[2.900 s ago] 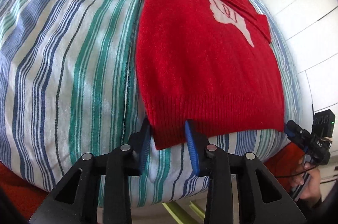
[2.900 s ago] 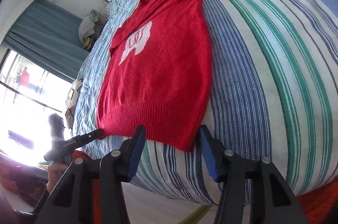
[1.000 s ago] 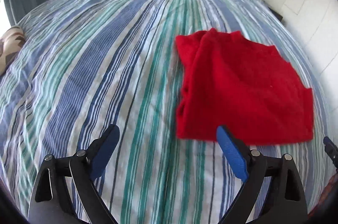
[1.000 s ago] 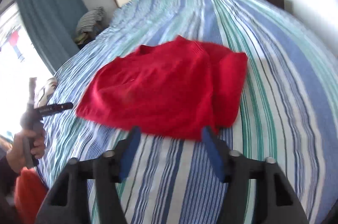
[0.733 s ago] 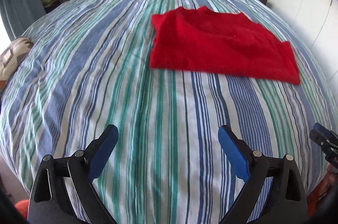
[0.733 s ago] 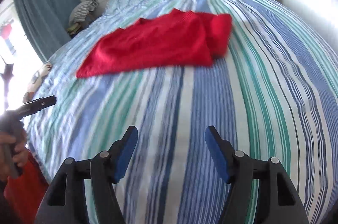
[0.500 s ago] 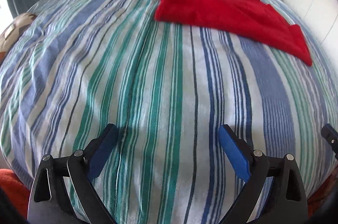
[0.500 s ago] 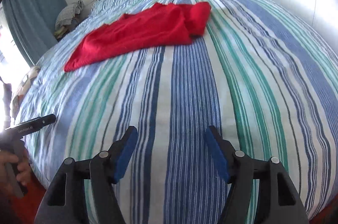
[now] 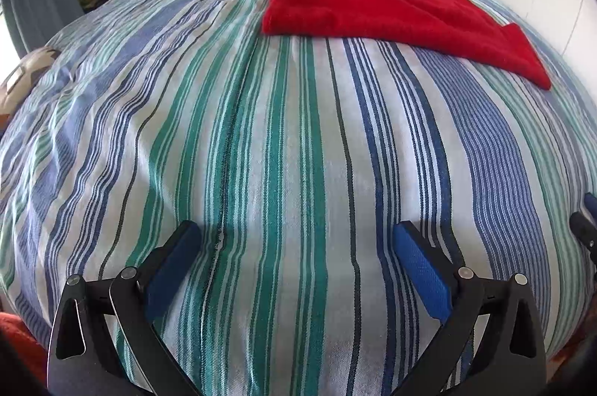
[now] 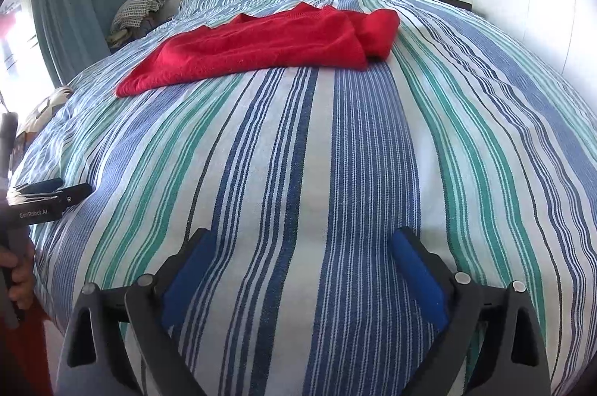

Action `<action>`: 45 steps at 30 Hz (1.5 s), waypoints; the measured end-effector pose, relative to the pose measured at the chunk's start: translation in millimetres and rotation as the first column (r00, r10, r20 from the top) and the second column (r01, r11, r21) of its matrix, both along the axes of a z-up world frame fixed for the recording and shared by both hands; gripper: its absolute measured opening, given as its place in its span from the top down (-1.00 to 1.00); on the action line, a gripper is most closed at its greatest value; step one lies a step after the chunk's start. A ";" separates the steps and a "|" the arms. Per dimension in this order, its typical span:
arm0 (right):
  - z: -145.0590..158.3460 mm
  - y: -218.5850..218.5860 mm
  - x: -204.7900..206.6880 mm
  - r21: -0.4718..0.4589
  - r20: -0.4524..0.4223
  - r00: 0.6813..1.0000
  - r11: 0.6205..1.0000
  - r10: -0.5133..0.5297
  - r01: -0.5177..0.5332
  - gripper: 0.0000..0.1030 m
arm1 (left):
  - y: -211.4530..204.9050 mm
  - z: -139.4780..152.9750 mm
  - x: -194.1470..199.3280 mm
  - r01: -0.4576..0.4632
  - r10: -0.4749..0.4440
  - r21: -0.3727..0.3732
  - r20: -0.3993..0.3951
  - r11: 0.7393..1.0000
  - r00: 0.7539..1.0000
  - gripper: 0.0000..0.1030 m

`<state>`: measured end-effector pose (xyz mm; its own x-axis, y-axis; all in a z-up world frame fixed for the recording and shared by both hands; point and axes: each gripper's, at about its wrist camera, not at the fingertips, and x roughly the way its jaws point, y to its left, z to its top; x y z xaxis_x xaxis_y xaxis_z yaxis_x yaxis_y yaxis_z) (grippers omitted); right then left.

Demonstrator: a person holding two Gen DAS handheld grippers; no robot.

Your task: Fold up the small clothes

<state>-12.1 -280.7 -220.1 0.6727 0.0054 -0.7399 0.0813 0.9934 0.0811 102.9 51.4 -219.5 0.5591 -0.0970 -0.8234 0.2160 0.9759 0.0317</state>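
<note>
Left wrist view showed my left gripper (image 9: 294, 269) spread wide and empty above the striped bedspread (image 9: 283, 142). My right gripper (image 10: 302, 269) was likewise spread. Well ahead, the folded red sweater (image 10: 261, 49) lay on the bed.

1. We see only the tip of the right gripper (image 9: 585, 228) at the left wrist view's right edge; its fingers are cut off.
2. Folded over, the red sweater (image 10: 261, 49) hides its front from us.
3. At upper left, the heaped cloth (image 10: 140, 6) is too small for us to identify.
</note>
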 end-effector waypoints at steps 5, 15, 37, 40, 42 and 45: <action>-2.3 4.4 0.8 -0.024 0.004 1.000 1.000 0.014 -0.013 -0.92 | -1.5 -0.7 -1.1 0.001 -0.001 0.009 0.008 1.000 1.000 -0.99; -2.9 5.3 1.6 -0.030 0.003 1.000 0.999 0.016 -0.016 -0.93 | -2.9 -0.8 -1.0 0.003 -0.003 0.017 -0.003 1.000 1.000 -0.99; -3.9 7.0 2.6 -0.049 -0.005 1.000 0.999 0.015 -0.015 -0.95 | -5.1 -2.9 -2.7 0.001 -0.002 0.030 0.011 1.000 1.000 -0.99; -4.1 6.5 3.7 -0.051 -0.009 1.000 0.999 0.015 -0.016 -0.95 | -5.2 -3.0 -2.3 0.001 -0.001 0.030 0.010 1.000 1.000 -0.99; -4.0 6.7 4.3 -0.053 -0.013 1.000 0.998 0.015 -0.015 -0.95 | -5.1 -3.2 -2.3 0.001 -0.001 0.030 0.009 1.000 1.000 -0.99; -3.7 6.7 5.2 -0.054 -0.017 1.000 0.998 0.013 -0.014 -0.95 | -5.5 -3.8 -2.5 0.002 -0.002 0.029 0.007 1.000 1.000 -0.99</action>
